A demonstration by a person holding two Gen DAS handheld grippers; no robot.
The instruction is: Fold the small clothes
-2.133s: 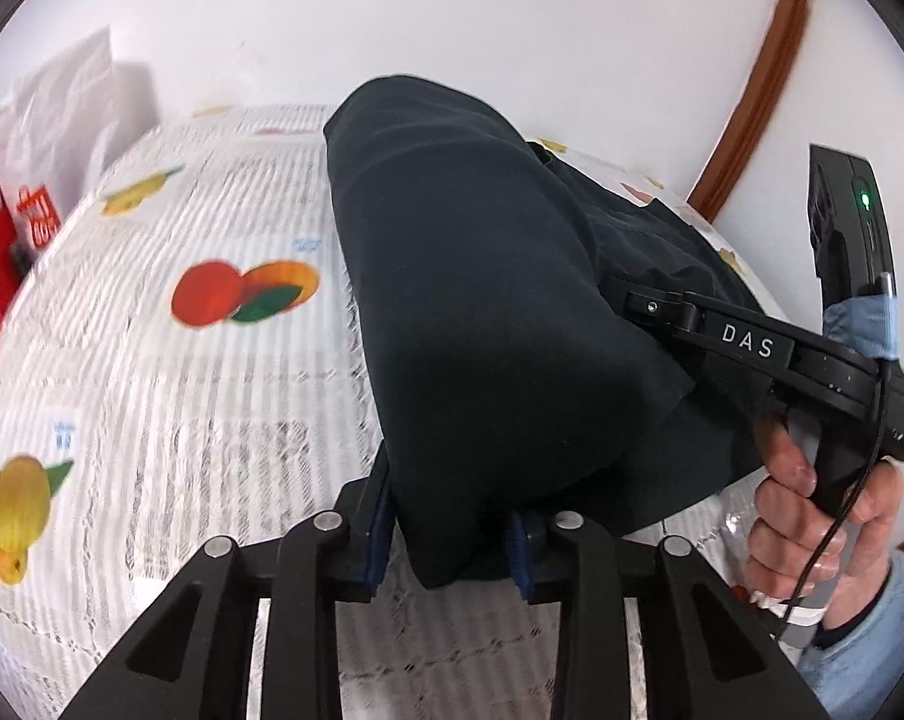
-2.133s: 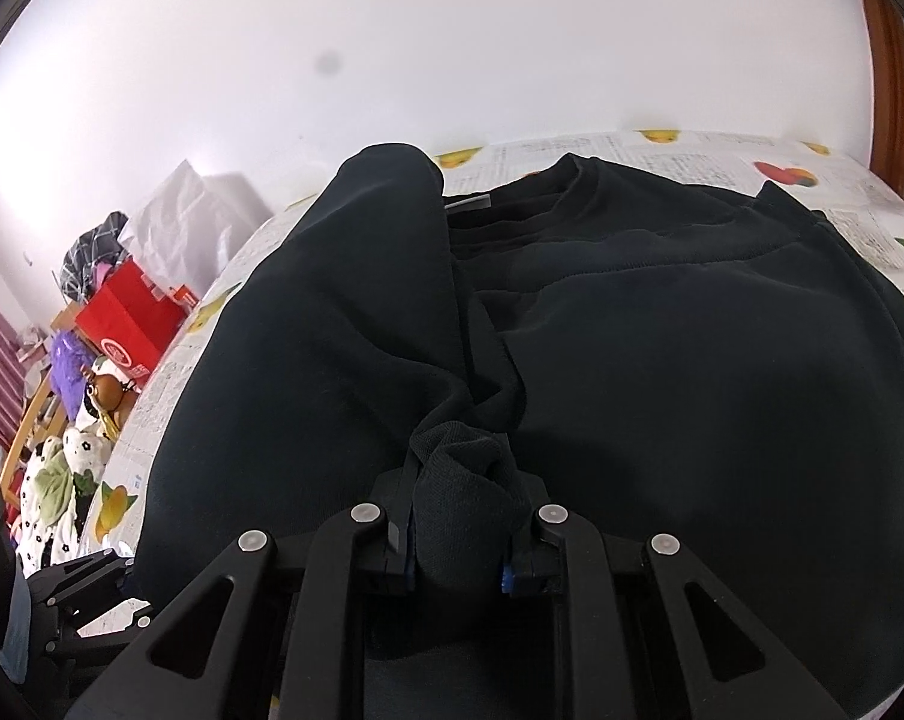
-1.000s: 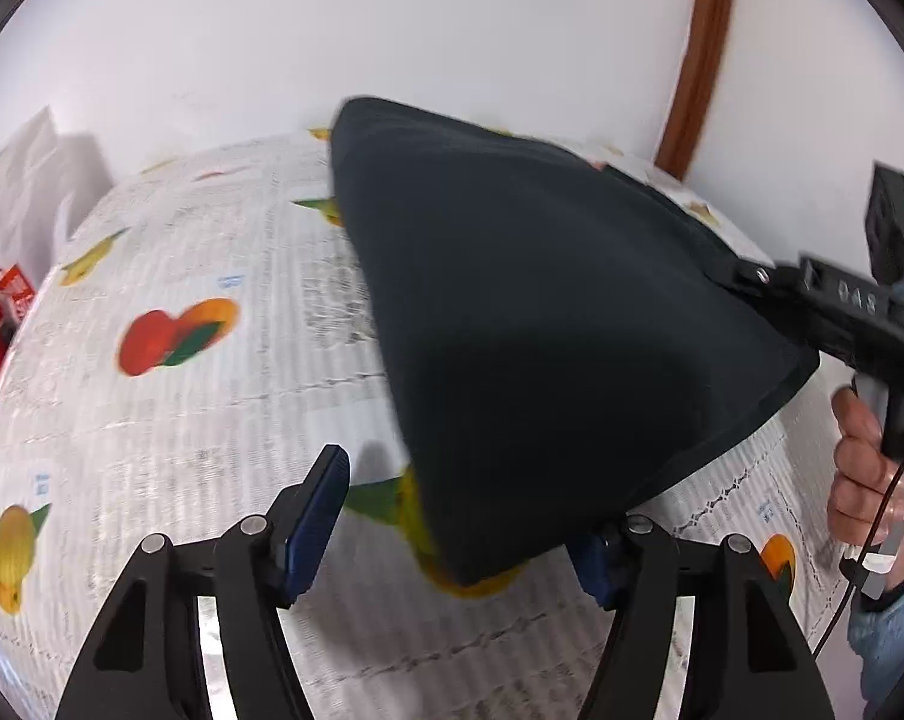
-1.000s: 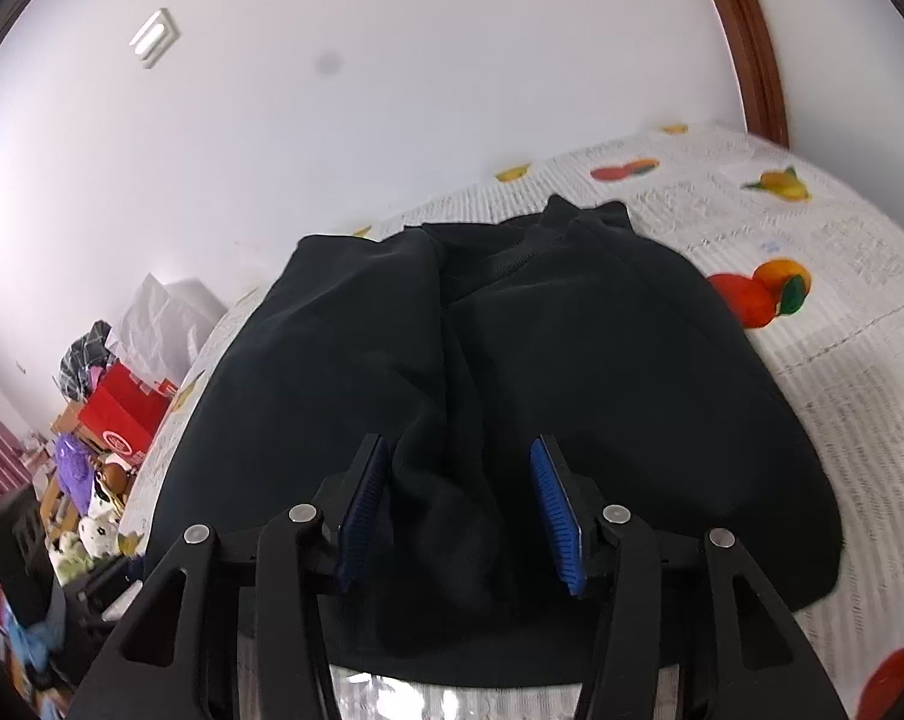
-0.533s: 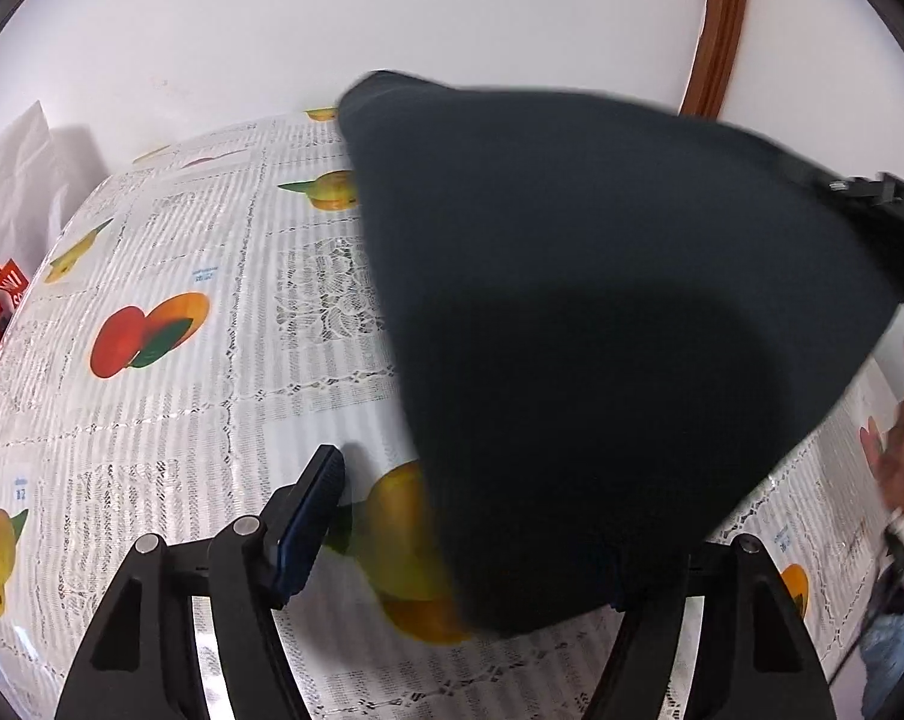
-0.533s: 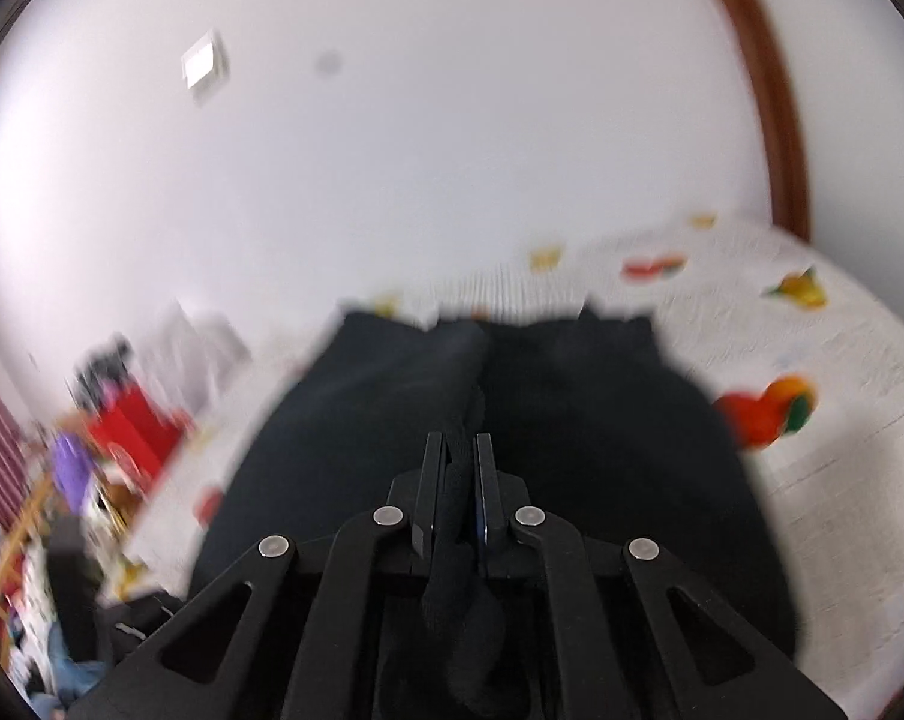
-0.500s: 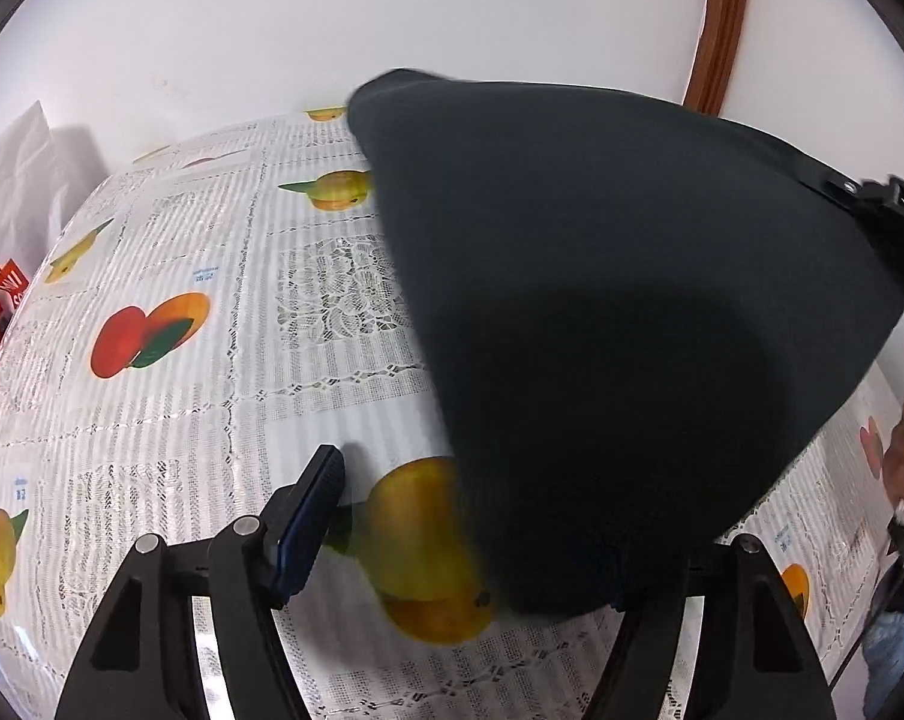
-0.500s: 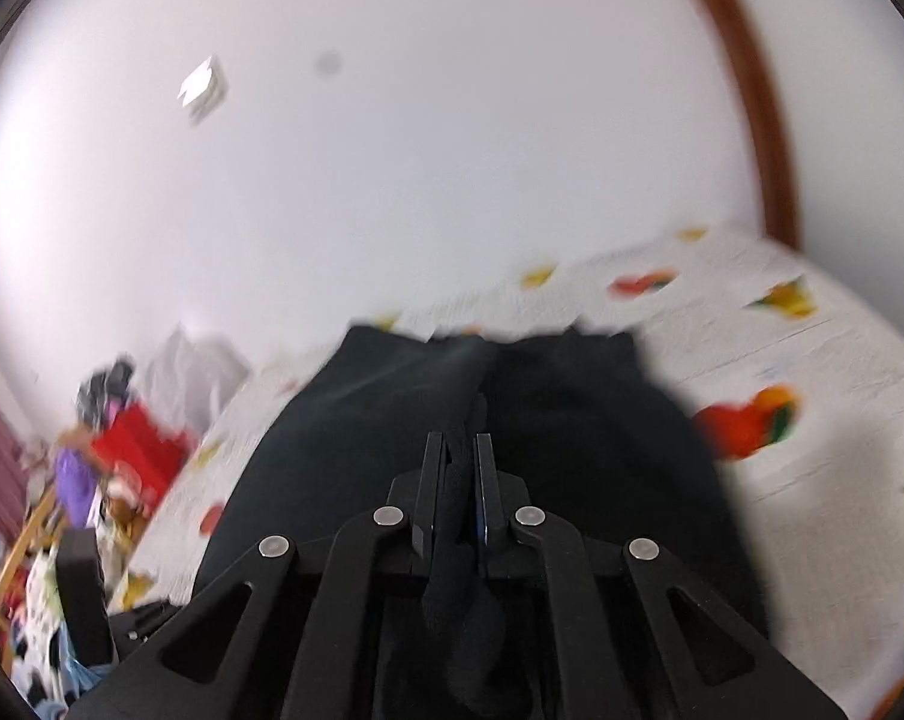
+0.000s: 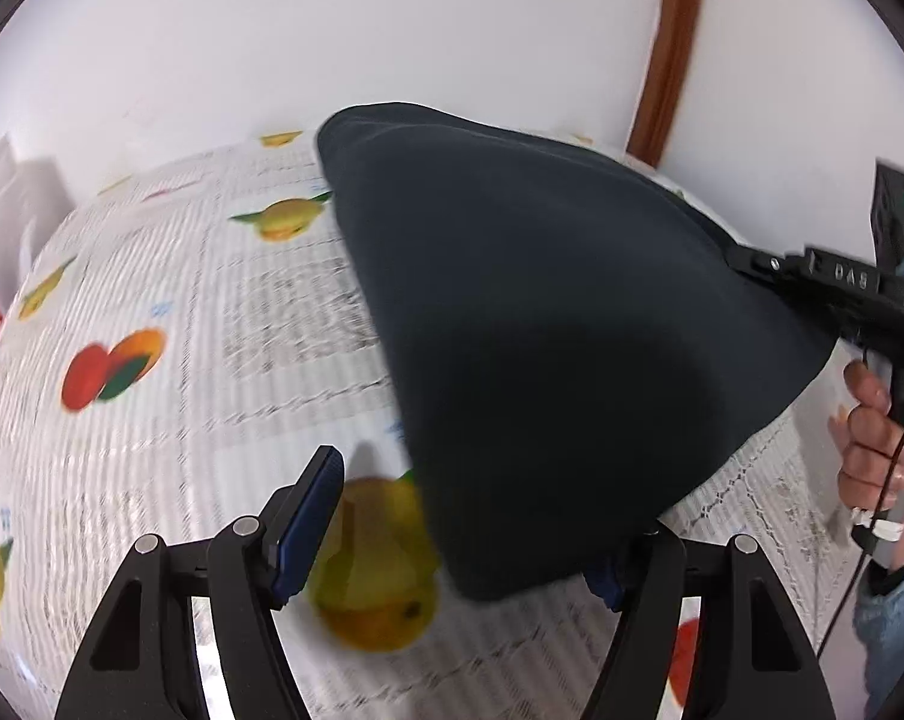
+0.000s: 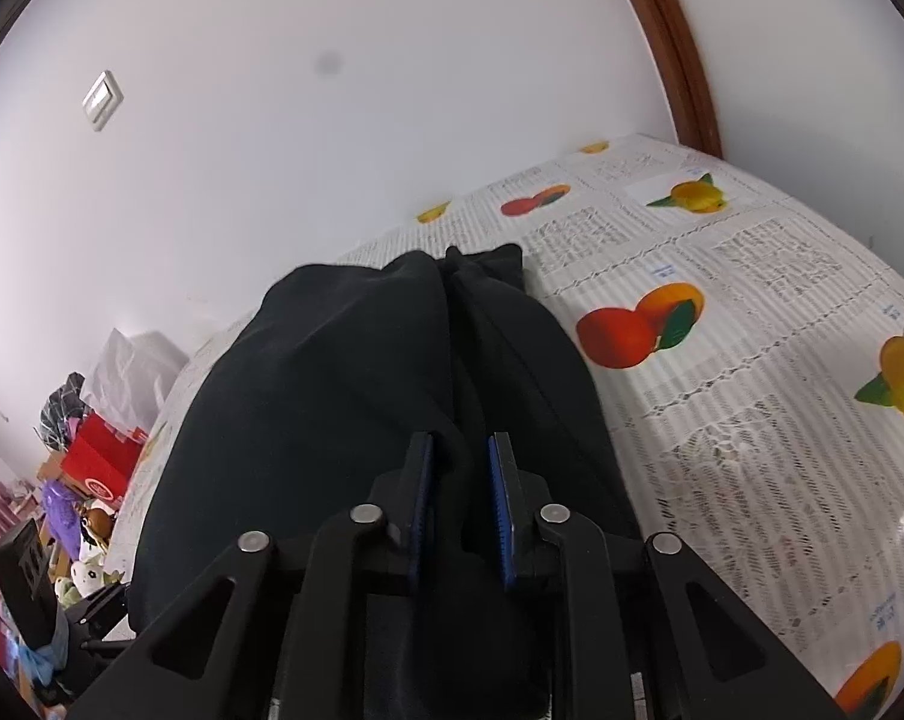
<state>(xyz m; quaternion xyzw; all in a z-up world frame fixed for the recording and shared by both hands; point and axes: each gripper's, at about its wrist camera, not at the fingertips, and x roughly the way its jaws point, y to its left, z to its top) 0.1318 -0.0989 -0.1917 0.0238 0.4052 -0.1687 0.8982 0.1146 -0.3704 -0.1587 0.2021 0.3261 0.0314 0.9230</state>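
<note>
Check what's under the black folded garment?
The black folded garment lies on the white fruit-print lace tablecloth; a printed yellow fruit shows beside its corner. Anything beneath it is hidden.
</note>
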